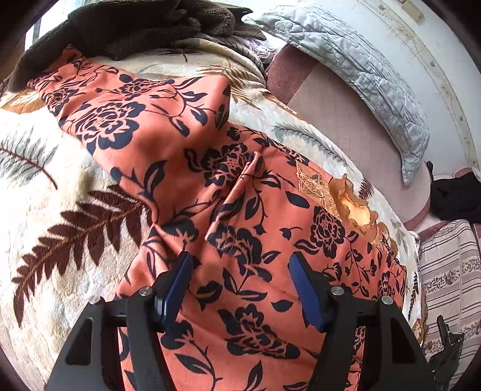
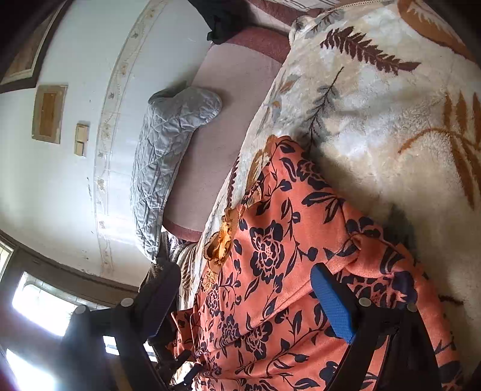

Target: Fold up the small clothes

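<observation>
The left gripper (image 1: 240, 270) is seen with its blue-padded fingers (image 1: 177, 285) released, spread apart above the orange fabric garment printed with dark navy flowers (image 1: 168, 141); nothing is clamped between them, and whether the tips touch the cloth cannot be told. The right gripper (image 2: 240, 297) is likewise held wide apart, one blue pad (image 2: 333, 303) shown over the same garment (image 2: 270, 240) and the other finger, dark and in shadow, set off the garment's edge toward the wall side; no cloth is gripped.

The garment is laid out on a cream plush blanket patterned with brown and grey fern leaves (image 1: 45, 186), which covers the bed. A raised crease (image 1: 240, 186) is seen running up the cloth just ahead of the left fingers. A frilled orange-gold neckline with embroidery (image 1: 354, 207) lies at the garment's edge nearest the wall, and a sleeve-like panel is stretched away toward a dark brown fleece cloth (image 1: 135, 27) heaped at the far end of the blanket.

Beside the blanket a bare pink mattress (image 1: 339, 111) is exposed, and a grey quilted pillow (image 1: 360, 69) is propped along it against the pale wall (image 2: 60, 168). A striped cushion (image 1: 445, 270) and a black cloth (image 1: 457, 201) are seen at the bed's end.
</observation>
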Demonstrator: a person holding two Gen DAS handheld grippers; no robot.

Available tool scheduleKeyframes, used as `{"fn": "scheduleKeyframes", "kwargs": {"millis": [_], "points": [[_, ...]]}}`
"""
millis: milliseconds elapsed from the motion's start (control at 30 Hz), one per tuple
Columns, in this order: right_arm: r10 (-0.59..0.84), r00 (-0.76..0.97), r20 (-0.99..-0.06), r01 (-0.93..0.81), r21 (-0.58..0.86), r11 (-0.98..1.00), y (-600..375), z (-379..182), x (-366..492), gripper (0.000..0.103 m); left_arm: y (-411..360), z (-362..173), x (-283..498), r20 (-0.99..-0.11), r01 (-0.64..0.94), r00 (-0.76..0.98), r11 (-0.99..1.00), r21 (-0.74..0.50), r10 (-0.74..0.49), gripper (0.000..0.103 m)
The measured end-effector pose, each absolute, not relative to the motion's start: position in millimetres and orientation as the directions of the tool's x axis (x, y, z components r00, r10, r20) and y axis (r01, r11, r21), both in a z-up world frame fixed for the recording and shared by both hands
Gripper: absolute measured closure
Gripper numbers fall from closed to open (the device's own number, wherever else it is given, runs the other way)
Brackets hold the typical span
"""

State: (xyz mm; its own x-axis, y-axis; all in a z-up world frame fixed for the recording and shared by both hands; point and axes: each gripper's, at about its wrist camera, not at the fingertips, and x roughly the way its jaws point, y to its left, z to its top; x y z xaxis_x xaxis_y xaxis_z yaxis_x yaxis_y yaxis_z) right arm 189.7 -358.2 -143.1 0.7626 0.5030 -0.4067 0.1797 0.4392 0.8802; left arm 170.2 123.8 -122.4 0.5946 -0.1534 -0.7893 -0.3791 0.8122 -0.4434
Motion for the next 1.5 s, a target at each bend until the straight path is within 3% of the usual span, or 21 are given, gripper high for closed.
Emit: {"fn": "scheduleKeyframes", "kwargs": {"millis": [100,233,333,467,567,667,733,800,833,867,1067,1167,1267,1367,1500], "points": [[0.509,0.757,-0.409,0.174,0.877,0.447,-353.1,-142.7,190.7,0.013,126.3,-133.1,192.8,-0.81,-0.391,0.561,0.808,-0.441,-0.171,0.039],[0.515,0.752,-0.411,0.169,0.876,0.453,-350.9,-142.9,191.1,0.013,127.8,-156.0,233.2,-0.859,-0.436,0.491,0.813,-0.386,-0.145,0.095],[0.517,0.752,-0.408,0.169,0.878,0.447,-351.1,-142.8,191.6,0.013,131.3,-150.3,226.6,-0.856,-0.45,0.498,0.802,-0.392,-0.14,0.096],[0.513,0.756,-0.407,0.167,0.877,0.45,-354.2,-141.6,190.0,0.013,110.7,-120.7,195.8,-0.809,-0.423,0.585,0.827,-0.37,-0.062,0.095],[0.513,0.756,-0.407,0.173,0.88,0.443,-357.4,-143.1,189.7,0.013,112.2,-151.2,197.5,-0.871,-0.462,0.489,0.837,-0.294,-0.035,0.092],[0.514,0.751,-0.414,0.176,0.877,0.447,-360.2,-144.3,189.0,0.013,116.3,-155.4,192.8,-0.859,-0.453,0.508,0.83,-0.324,-0.058,0.09],[0.508,0.752,-0.42,0.176,0.871,0.459,-363.2,-143.5,188.3,0.013,116.4,-143.8,185.4,-0.855,-0.444,0.517,0.839,-0.315,-0.047,0.079],[0.508,0.749,-0.424,0.169,0.865,0.473,-363.9,-141.8,187.9,0.013,115.3,-133.1,180.7,-0.823,-0.407,0.567,0.856,-0.317,-0.035,0.062],[0.516,0.741,-0.43,0.162,0.86,0.485,-362.4,-140.9,189.2,0.013,114.5,-130.2,178.5,-0.807,-0.378,0.59,0.873,-0.309,-0.03,0.048],[0.528,0.73,-0.434,0.161,0.86,0.485,-360.6,-140.8,191.6,0.012,114.1,-131.0,177.8,-0.797,-0.356,0.604,0.887,-0.294,-0.022,0.044],[0.635,0.64,-0.432,0.104,0.868,0.486,-344.4,-140.9,260.6,0.012,108.7,-156.5,194.8,-0.824,-0.292,0.566,0.931,-0.217,-0.015,0.044],[0.589,0.607,-0.534,0.208,0.822,0.53,-361.8,-166.1,315.8,0.012,108.0,-159.0,197.4,-0.824,-0.292,0.567,0.932,-0.217,-0.014,0.044],[0.545,0.671,-0.503,0.282,0.853,0.439,-392.5,-178.1,332.3,0.013,106.1,-161.0,201.4,-0.82,-0.276,0.572,0.938,-0.209,-0.015,0.044],[0.491,0.694,-0.528,0.257,0.817,0.515,-382.7,-149.8,308.8,0.013,116.9,-158.2,204.5,-0.803,-0.274,0.59,0.915,-0.296,-0.084,0.044],[0.552,0.639,-0.535,0.129,0.783,0.609,-327.2,-131.4,237.9,0.013,167.1,-134.3,183.5,-0.713,-0.318,0.676,0.8,-0.51,-0.186,0.043]]}}
